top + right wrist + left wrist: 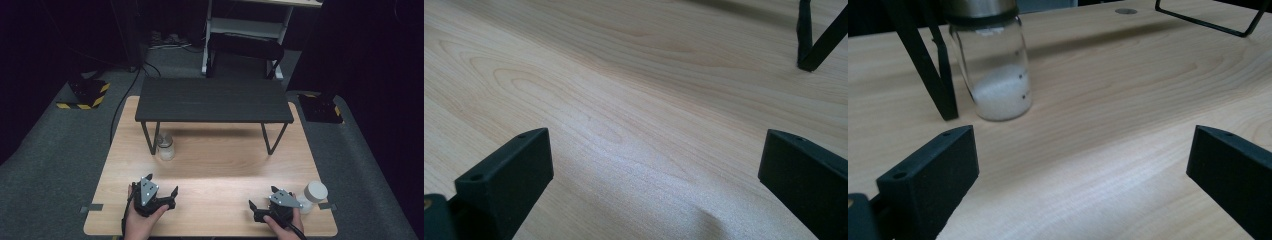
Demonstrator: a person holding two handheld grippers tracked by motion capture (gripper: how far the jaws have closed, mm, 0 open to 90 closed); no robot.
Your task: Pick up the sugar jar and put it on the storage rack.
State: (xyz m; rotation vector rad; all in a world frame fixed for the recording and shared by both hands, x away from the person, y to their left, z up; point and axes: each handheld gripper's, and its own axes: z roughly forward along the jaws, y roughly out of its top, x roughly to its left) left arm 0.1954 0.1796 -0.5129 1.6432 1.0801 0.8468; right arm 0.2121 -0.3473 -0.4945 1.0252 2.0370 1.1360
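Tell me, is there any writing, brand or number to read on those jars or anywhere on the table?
No readable text anywhere.
Glass jar: a few small dark dots down its side, no letters or numbers.
White-lidded jar: no label to be made out; too small to tell.
Yellow-and-black striped plates on the floor: hazard stripes, no words.
Left gripper and right gripper: no markings seen.

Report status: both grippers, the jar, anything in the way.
Left gripper open, empty. Right gripper open, empty. Glass jar upright by shelf leg, untouched. White-lidded jar beside right hand. Path clear.
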